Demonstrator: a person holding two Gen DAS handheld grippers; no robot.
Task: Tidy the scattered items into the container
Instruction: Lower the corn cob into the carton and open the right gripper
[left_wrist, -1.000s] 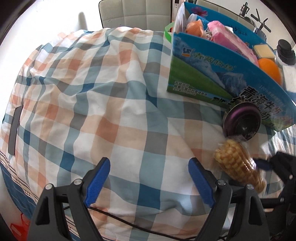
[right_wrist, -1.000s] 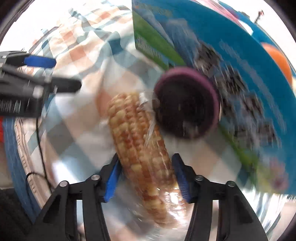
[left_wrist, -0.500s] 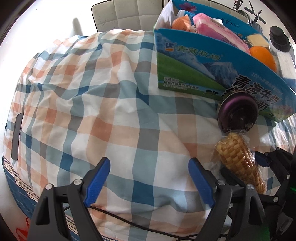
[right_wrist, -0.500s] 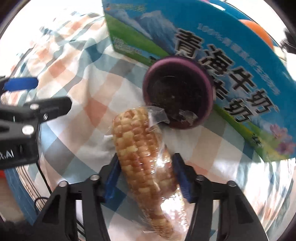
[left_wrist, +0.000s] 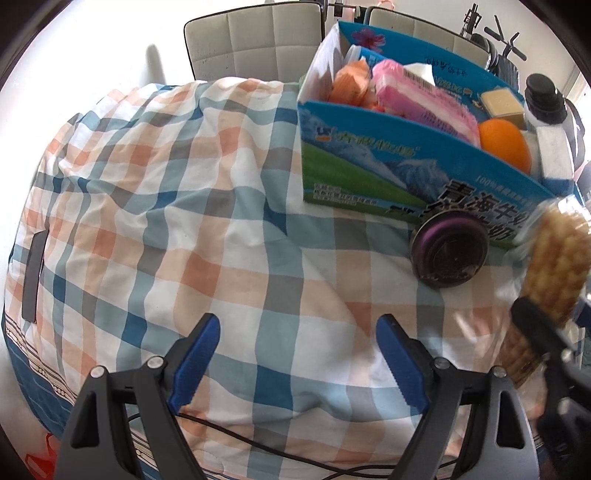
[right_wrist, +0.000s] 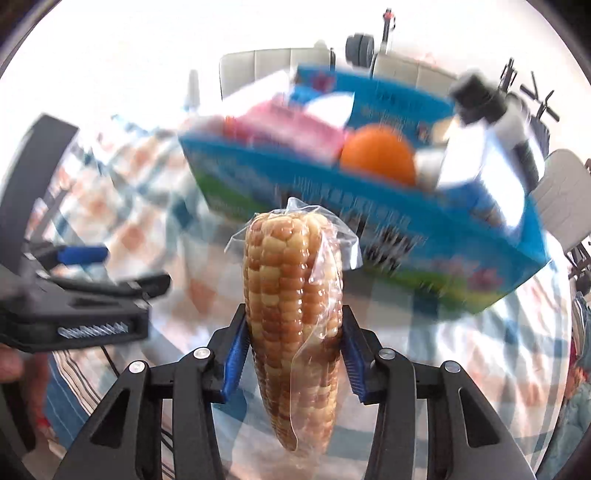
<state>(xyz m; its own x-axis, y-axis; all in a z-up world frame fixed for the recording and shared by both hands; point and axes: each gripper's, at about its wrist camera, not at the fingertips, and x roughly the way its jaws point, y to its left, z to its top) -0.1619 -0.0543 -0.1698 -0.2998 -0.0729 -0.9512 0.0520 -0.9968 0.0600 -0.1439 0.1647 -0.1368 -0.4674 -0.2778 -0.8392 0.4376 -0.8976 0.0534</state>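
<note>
My right gripper (right_wrist: 293, 332) is shut on a plastic-wrapped corn cob (right_wrist: 293, 314) and holds it upright above the checked cloth, in front of the blue carton box (right_wrist: 406, 229). The corn cob (left_wrist: 554, 266) also shows at the right edge of the left wrist view. The blue carton box (left_wrist: 388, 173) holds an orange (left_wrist: 504, 146), a pink pack (left_wrist: 417, 99) and other items. A purple round lid (left_wrist: 448, 254) leans against the box's front. My left gripper (left_wrist: 297, 354) is open and empty over the cloth.
The checked cloth (left_wrist: 166, 206) covers the table. White chairs (left_wrist: 255, 40) stand behind it. A black-capped bottle (left_wrist: 545, 99) stands at the box's right end. A black cable (left_wrist: 258, 446) runs along the near edge.
My right gripper has lifted the corn cob off the cloth and raised it upright toward the box. The left gripper has stayed open in place.
</note>
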